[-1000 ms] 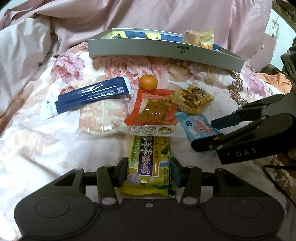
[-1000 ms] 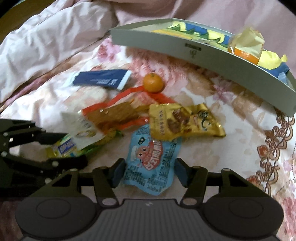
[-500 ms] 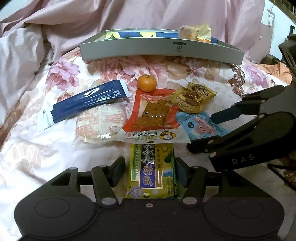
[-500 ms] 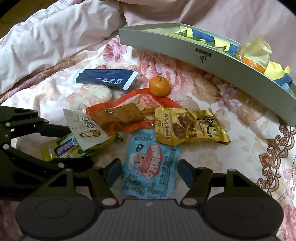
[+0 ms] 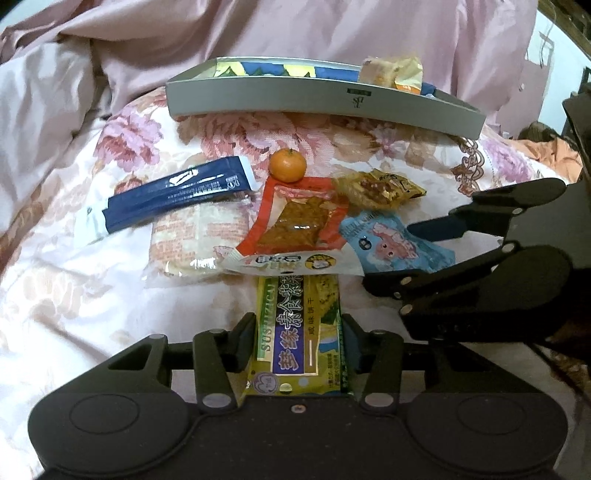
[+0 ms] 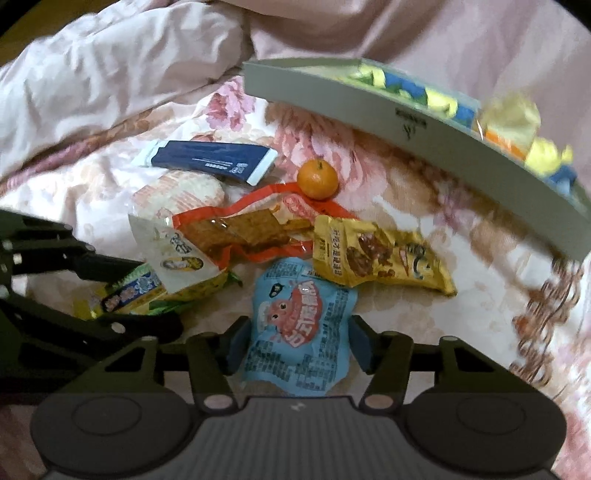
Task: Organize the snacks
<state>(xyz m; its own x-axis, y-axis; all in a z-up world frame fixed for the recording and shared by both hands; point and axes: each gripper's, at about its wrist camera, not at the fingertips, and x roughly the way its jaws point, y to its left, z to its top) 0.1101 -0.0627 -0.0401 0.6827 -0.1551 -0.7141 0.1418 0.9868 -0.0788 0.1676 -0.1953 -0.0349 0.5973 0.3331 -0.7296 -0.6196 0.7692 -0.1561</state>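
In front of the long grey cardboard tray (image 5: 325, 98), the left tongs (image 5: 299, 332) clasp the yellow-green biscuit packet (image 5: 301, 328) and the right tongs (image 6: 299, 343) the pale-blue pouch (image 6: 301, 332), presumably for lifting both traywards.

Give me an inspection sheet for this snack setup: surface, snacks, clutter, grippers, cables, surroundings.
Surface: floral bedspread.
Job's things: grey tray partly filled; tangerine, blue stick pack, rice cracker pack, red pack, gold pack lie loose.
Clutter: nothing seen.
Grippers: left gripper straddles yellow-green bar; right gripper straddles light blue pouch.
Cables: dark cable at right.
Surroundings: pink duvet.
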